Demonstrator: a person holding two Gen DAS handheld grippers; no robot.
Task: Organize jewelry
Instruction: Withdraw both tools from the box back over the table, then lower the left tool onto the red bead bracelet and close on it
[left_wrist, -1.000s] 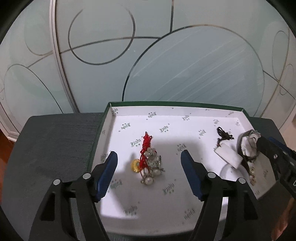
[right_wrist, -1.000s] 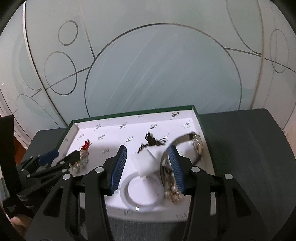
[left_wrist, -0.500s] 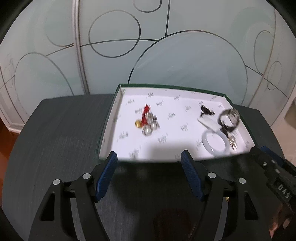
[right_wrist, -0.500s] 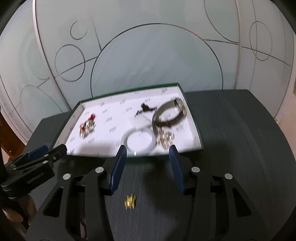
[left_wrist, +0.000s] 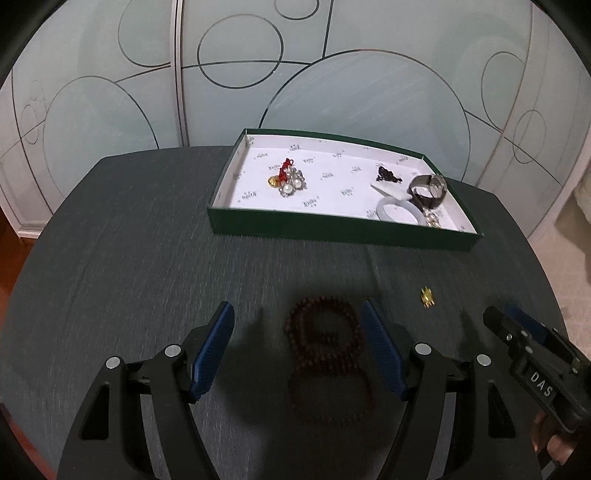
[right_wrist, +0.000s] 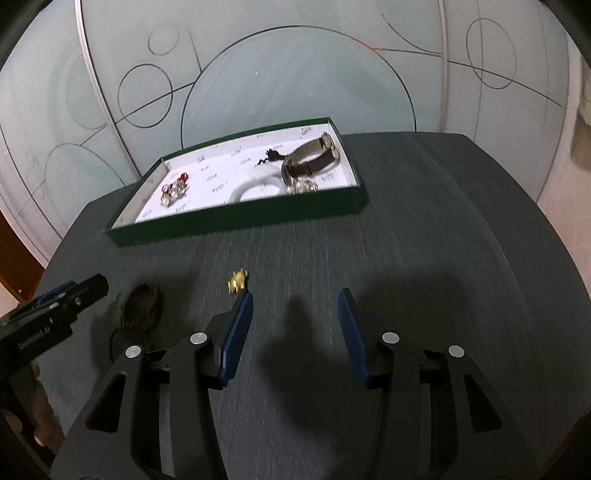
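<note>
both grippers pulled back from tray (left_wrist: 332, 230); left gripper (left_wrist: 297, 347) fingers apart over bead bracelet (left_wrist: 325, 354), right gripper (right_wrist: 295, 332) apart, empty

Your light is soft and even here — the frosted glass panels (left_wrist: 369, 110) behind glow pale without glare. On the dark grey table (left_wrist: 129, 240) you've got broad, fuzzy shadows pooling just ahead of both sets of black fingers, so the source sits above and behind you. The brown wooden bead string (left_wrist: 325, 354) is dim and smeared, and the green-walled, white-lined tray (right_wrist: 236, 221) is motion-blurred in your right view. Both fisheyes bow straight lines — corners go black.
</note>
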